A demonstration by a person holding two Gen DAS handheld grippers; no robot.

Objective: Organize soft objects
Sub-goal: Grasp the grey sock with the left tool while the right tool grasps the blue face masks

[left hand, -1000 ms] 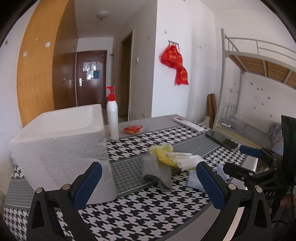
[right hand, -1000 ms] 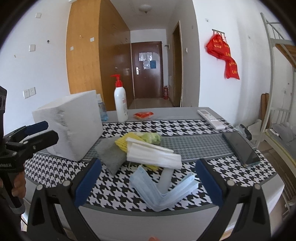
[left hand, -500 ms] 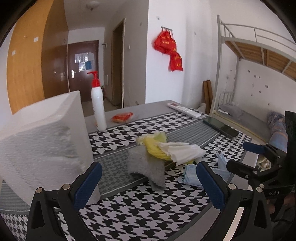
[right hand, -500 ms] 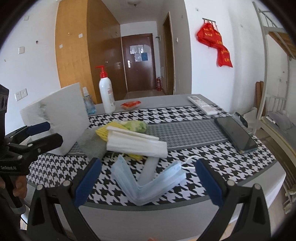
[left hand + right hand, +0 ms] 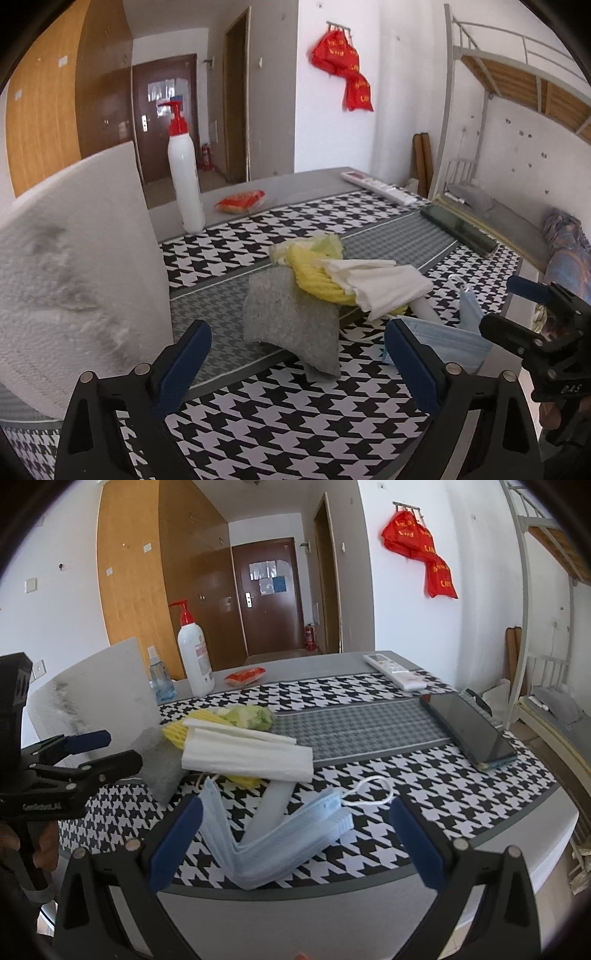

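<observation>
A heap of soft things lies mid-table: a grey felt cloth [image 5: 291, 325], a yellow cloth [image 5: 314, 277], a green piece [image 5: 249, 716], folded white tissues [image 5: 247, 755] and a stack of blue face masks [image 5: 280, 845]. My left gripper [image 5: 297, 363] hovers just short of the grey cloth, its jaws wide apart and closing, nothing touching the pads. My right gripper [image 5: 293, 838] stands open at the table's front edge with the masks lying between its fingers, pads clear of them. Each gripper shows in the other's view: the right gripper [image 5: 532, 306], the left gripper [image 5: 92, 753].
A white foam box [image 5: 74, 280] stands at the left. Behind are a pump bottle [image 5: 194, 657], a small spray bottle [image 5: 159, 677], an orange packet [image 5: 245, 675], a remote [image 5: 393, 672] and a dark phone [image 5: 467, 731]. A bunk bed [image 5: 517, 92] is at the right.
Both grippers have sunk and come closer to the heap; the cloths and masks loom larger. The left gripper's fingers stand slightly nearer together. Nothing on the table has moved.
</observation>
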